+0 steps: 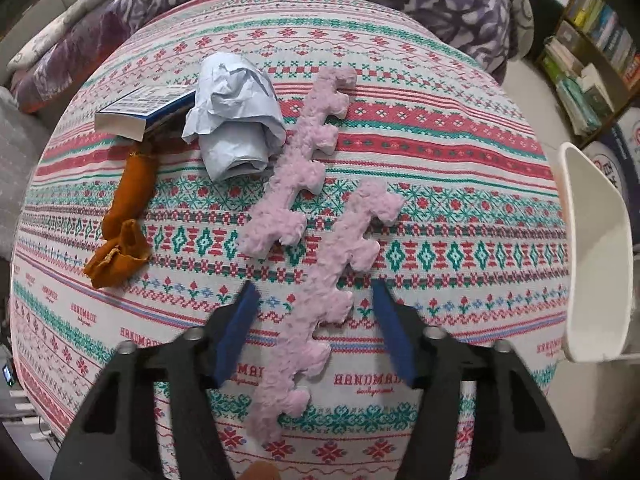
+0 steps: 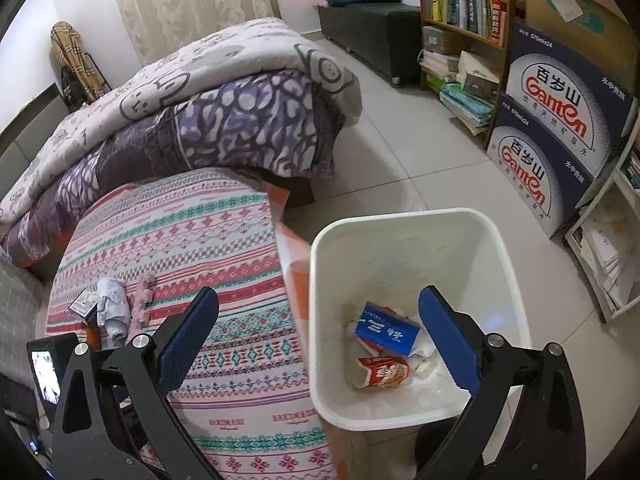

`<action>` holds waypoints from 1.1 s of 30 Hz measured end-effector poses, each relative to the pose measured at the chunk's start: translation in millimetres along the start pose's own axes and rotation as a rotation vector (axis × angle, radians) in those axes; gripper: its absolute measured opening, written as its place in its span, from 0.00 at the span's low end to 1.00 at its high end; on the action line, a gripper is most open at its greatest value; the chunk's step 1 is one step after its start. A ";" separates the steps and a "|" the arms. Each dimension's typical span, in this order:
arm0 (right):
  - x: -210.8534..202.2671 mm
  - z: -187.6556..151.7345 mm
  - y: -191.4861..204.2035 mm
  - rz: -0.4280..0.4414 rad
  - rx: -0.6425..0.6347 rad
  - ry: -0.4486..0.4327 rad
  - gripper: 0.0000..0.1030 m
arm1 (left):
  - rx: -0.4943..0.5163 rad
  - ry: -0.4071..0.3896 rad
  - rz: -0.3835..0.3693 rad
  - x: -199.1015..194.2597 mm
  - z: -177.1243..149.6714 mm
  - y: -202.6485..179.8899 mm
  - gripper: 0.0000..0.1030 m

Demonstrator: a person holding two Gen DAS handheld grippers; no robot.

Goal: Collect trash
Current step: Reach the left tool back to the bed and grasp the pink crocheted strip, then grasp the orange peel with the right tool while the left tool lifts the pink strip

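A: What took up most of the view?
B: The patterned tablecloth (image 1: 440, 152), with a folded quilt (image 2: 224, 120) behind it. The white bin (image 2: 504, 280) stood on the floor just beside the table.

A: And the trash?
B: In the bin lay a blue carton (image 2: 386, 330) and a red wrapper (image 2: 384, 372). On the cloth were two pink foam strips; the nearer foam strip (image 1: 316, 312) ran between the left gripper (image 1: 314, 296) pads, with gaps either side, so nothing was gripped. Beside the farther strip (image 1: 304, 160) sat crumpled paper (image 1: 236, 120), a small box (image 1: 140, 108) and an orange rag (image 1: 124, 220).

A: The right gripper (image 2: 318, 320)?
B: Spread wide, empty, over the bin's edge.
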State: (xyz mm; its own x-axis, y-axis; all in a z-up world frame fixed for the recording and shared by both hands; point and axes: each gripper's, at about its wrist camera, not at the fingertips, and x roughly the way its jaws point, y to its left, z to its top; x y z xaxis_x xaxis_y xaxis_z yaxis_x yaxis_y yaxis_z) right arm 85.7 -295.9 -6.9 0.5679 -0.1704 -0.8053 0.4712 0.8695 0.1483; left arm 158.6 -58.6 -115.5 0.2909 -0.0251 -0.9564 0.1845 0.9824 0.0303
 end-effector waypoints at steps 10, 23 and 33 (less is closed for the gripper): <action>21.7 -12.4 33.9 0.014 -0.026 0.057 0.93 | 0.039 -0.026 -0.033 -23.0 -26.7 25.7 0.26; 52.1 -41.3 105.4 0.110 -0.111 0.163 0.93 | -0.264 -0.258 -0.036 -107.2 -22.5 151.0 0.26; 39.0 -93.8 212.5 0.301 -0.431 0.127 0.93 | -0.443 -0.384 -0.048 -150.6 -14.9 213.2 0.27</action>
State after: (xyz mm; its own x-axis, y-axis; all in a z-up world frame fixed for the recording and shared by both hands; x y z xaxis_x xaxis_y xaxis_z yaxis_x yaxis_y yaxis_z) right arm 144.7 -74.3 -60.6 0.5368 0.1495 -0.8304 -0.0344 0.9872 0.1554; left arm 140.1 157.4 30.6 0.6265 -0.0559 -0.7774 -0.1796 0.9602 -0.2138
